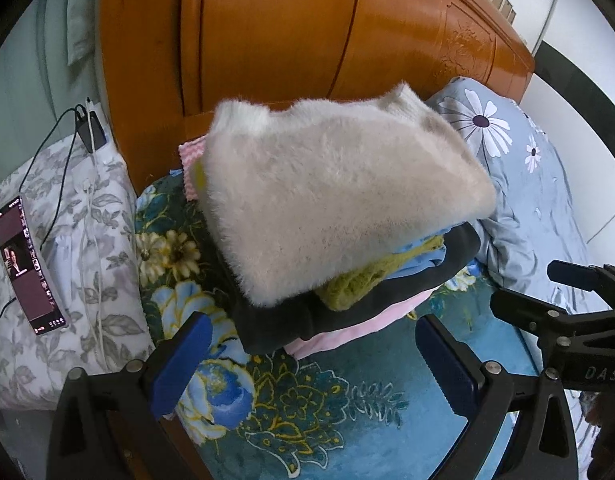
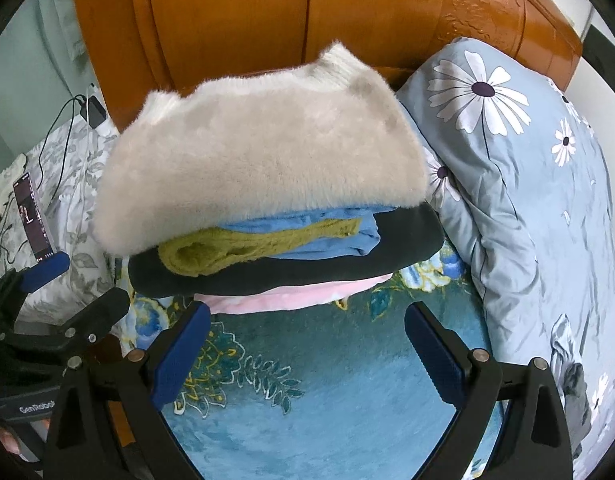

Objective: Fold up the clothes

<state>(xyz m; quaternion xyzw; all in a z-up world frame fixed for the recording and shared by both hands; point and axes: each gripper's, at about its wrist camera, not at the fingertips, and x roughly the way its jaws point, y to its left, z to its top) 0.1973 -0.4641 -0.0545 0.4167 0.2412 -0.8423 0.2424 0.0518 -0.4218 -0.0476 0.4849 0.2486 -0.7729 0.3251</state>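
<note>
A stack of folded clothes sits on the blue floral bedspread (image 1: pixel 307 408) (image 2: pixel 327 380) against the headboard. A fluffy cream sweater (image 1: pixel 327 200) (image 2: pixel 259 168) lies on top. Under it are a blue garment (image 2: pixel 331 232), an olive-green knit (image 1: pixel 355 284) (image 2: pixel 235 248), a dark garment (image 1: pixel 347 308) (image 2: pixel 307 272) and a pink one (image 1: pixel 347 336) (image 2: pixel 291 296). My left gripper (image 1: pixel 311 352) is open and empty just in front of the stack. My right gripper (image 2: pixel 307 344) is open and empty, also just before the stack. The right gripper's body shows in the left wrist view (image 1: pixel 567 320).
A wooden headboard (image 1: pixel 287 32) (image 2: pixel 307 12) stands behind the stack. A light-blue daisy quilt (image 1: pixel 507 160) (image 2: pixel 527 180) lies to the right. A grey leaf-print pillow (image 1: pixel 67 260) at left carries a lit phone (image 1: pixel 27 268) (image 2: pixel 31 216) and a charger with cables (image 1: pixel 89 132).
</note>
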